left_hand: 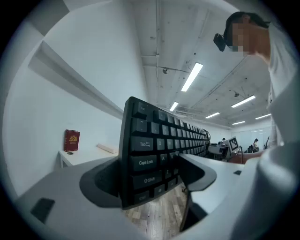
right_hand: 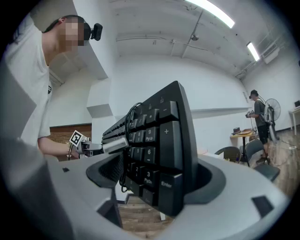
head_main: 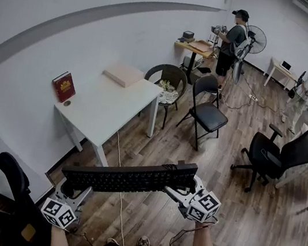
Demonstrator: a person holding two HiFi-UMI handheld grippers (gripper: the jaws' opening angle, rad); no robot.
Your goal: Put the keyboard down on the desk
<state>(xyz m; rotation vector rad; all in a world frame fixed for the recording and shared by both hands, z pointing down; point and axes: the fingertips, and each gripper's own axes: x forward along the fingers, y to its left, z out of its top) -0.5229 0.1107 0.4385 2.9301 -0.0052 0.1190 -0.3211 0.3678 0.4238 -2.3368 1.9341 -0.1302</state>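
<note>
keyboard point(head_main: 130, 178) in air, short of desk point(head_main: 109, 112) edge | left tongs point(head_main: 73, 191), right tongs point(head_main: 181, 192) clamp its ends

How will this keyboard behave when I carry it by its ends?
Probably stiff: the keyboard spans straight between the left gripper and right gripper without sagging. Likely light, since end grips alone hold it up. A jaw pressing on the keys might slip slightly.

The keyboard point(head_main: 130, 178) hangs over floor point(head_main: 226, 213) before the desk point(head_main: 109, 112), which bears a book point(head_main: 63, 86)
</note>
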